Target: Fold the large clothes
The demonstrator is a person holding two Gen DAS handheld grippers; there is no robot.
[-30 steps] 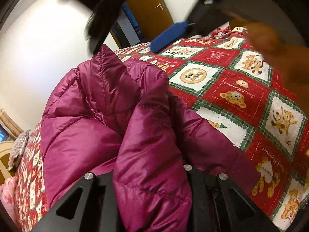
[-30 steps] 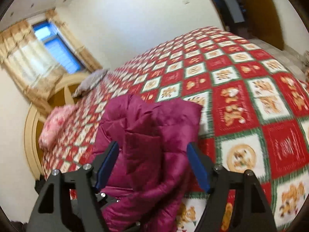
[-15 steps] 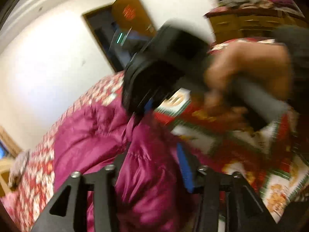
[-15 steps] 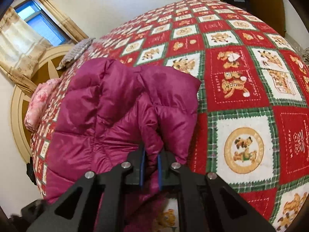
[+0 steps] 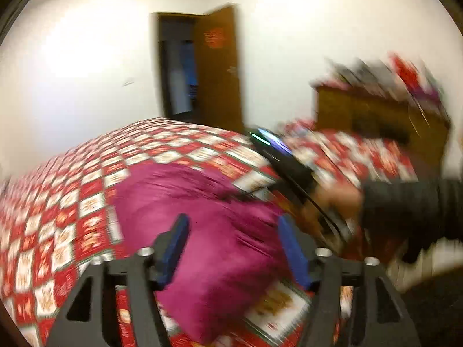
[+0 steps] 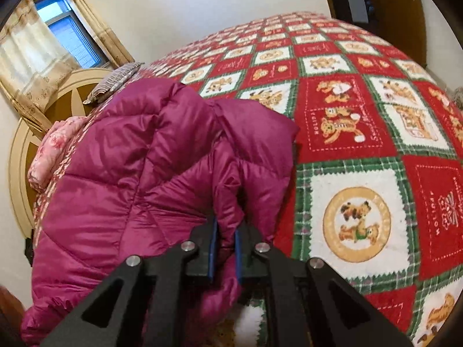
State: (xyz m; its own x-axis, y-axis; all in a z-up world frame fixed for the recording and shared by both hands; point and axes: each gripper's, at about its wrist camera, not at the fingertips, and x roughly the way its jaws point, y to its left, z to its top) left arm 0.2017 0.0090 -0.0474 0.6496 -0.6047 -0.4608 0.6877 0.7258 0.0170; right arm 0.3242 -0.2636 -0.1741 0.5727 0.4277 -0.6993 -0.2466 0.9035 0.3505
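We pinch the jacket (image 6: 139,179) in our right hand-held gripper (image 6: 225,240) to steady the fold on the bed (image 6: 361,133); our left hand-held gripper (image 5: 234,248) hangs wide apart above the jacket, empty.

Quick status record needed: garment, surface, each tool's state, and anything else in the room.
garment: magenta puffer jacket, bunched on the bed, not yet a flat fold
surface: red, white and green teddy-bear quilt
left tool: open, above the jacket, gripping nothing; view blurred
right tool: shut on a fold of the jacket
right hand: on the right tool's handle
room: open wooden door, curtained window, pillow
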